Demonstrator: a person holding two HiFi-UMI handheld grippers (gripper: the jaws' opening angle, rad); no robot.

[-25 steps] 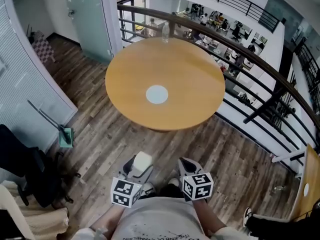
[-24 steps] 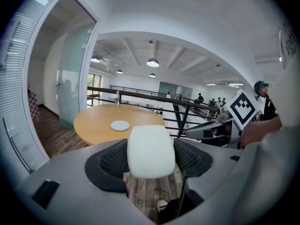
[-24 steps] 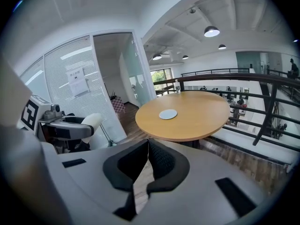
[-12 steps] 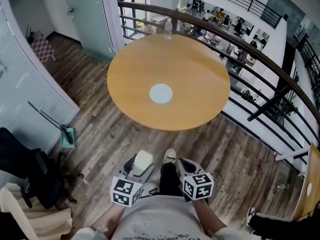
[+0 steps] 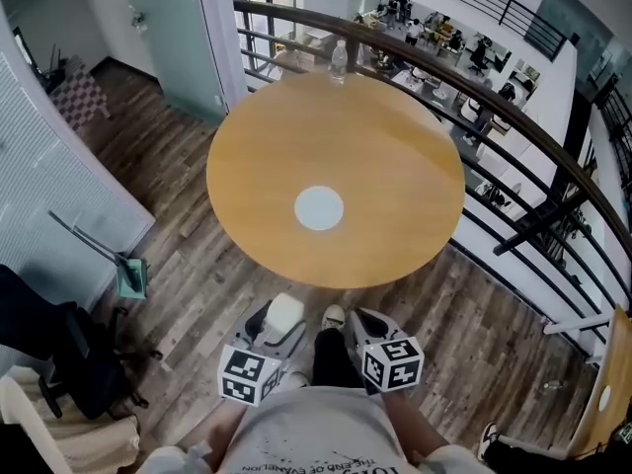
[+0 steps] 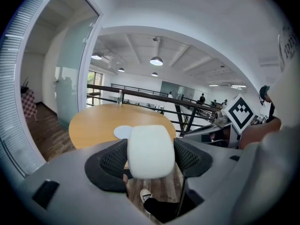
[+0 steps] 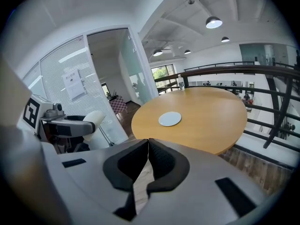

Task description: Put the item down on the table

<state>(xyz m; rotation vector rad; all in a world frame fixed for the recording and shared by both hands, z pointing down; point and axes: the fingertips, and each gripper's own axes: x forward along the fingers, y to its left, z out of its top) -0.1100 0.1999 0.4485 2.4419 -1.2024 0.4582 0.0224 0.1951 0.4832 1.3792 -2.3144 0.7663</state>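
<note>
White item (image 6: 151, 151) is clenched in my left tongs (image 5: 277, 322), near but short of the tabletop (image 5: 385, 146); right tongs (image 7: 148, 159) closed, empty. Carrying step, I think: next, bring it over the tabletop, then lower.

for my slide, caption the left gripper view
Left gripper grips a white item, facing the round table
</note>
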